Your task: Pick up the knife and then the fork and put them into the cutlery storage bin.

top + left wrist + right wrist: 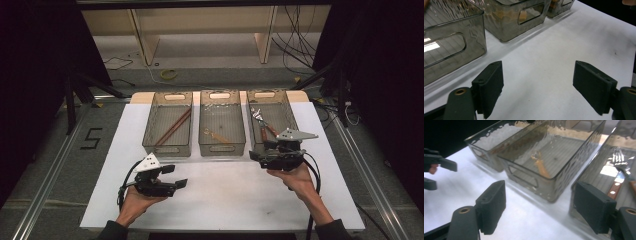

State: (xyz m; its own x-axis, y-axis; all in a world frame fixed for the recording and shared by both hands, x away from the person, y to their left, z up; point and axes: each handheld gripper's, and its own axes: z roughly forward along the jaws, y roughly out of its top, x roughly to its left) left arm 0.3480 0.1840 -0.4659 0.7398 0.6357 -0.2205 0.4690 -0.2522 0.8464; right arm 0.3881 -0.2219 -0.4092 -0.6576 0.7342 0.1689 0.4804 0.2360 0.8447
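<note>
Three smoky clear bins stand in a row at the back of the white table (220, 195). The left bin (167, 150) holds brown chopsticks (174, 127). In the middle bin (221, 148) lies a wooden-handled spoon (540, 166). The right bin (270, 94) holds a fork (621, 157) and a wooden-handled knife (615, 188). My left gripper (176, 176) hovers low at the front left, open and empty, as the left gripper view (537, 67) confirms. My right gripper (256, 156) is open at the near end of the right bin, with nothing between its jaws (540, 187).
The left and middle bins (454, 47) (521, 20) stand close ahead of my left gripper. Bare white tabletop (554, 42) stretches between the two hands. Beyond the table are wooden shelf legs (142, 40), loose cables (295, 50) and dark stands (70, 95).
</note>
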